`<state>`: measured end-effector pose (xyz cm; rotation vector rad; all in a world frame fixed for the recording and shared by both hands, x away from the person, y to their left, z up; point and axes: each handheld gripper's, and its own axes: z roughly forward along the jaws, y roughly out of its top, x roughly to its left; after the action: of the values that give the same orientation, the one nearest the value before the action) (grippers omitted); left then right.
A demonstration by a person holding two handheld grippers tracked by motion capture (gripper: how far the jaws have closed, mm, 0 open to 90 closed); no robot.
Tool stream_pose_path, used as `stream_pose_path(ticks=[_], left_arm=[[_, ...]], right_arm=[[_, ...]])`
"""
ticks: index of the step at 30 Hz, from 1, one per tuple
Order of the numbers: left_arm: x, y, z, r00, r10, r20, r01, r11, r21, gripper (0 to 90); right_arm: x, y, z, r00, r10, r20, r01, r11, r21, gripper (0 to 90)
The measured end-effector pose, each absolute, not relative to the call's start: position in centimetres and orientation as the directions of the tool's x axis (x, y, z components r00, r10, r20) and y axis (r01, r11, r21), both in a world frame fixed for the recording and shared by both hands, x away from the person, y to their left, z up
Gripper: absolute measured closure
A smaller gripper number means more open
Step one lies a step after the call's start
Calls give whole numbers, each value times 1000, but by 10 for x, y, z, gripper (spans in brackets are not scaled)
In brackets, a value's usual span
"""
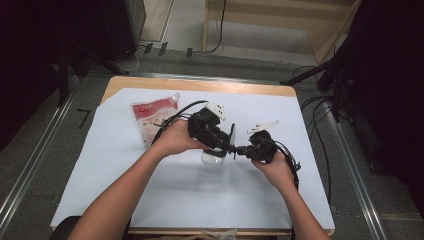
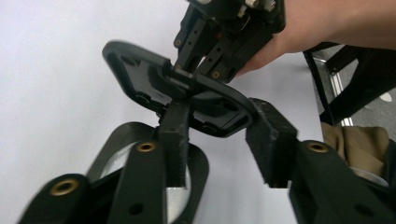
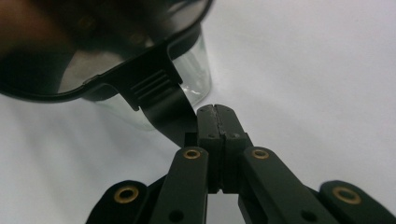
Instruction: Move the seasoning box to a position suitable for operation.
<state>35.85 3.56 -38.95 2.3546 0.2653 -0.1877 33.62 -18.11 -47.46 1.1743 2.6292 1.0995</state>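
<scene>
A clear glass jar [image 1: 214, 157] stands mid-table on the white sheet. Its black lid [image 1: 232, 134] is tipped up on edge above it. In the left gripper view the lid [image 2: 140, 74] hangs beyond my left gripper [image 2: 219, 140], whose jaws stand apart around the lid's lower rim without clamping it; the jar mouth [image 2: 119, 158] lies below. In the high view the left gripper [image 1: 226, 142] hovers over the jar. My right gripper [image 3: 215, 114] is shut, its tips resting against the lid's ribbed tab [image 3: 156, 91]; from above the right gripper [image 1: 241, 149] reaches in from the right.
A pink-and-white pouch [image 1: 152, 117] lies flat at the back left of the sheet. The wooden table edge [image 1: 200, 84] runs along the far side. Cables trail off the right edge [image 1: 320, 130]. Dark stands flank the table.
</scene>
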Motion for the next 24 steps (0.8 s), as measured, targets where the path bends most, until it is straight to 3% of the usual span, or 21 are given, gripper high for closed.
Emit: stream_pose_path(ticks=[7,24], left_arm=[[358,34,-388,966,131,-222,250,-695,674,726],[349,19,-390,971,134,-200,235,-705,669,701]], right_arm=[[335,-175,-475,-723,658,211,615,473,631,900],[334,-174,-475,-724,660,200,610,478,632,900]])
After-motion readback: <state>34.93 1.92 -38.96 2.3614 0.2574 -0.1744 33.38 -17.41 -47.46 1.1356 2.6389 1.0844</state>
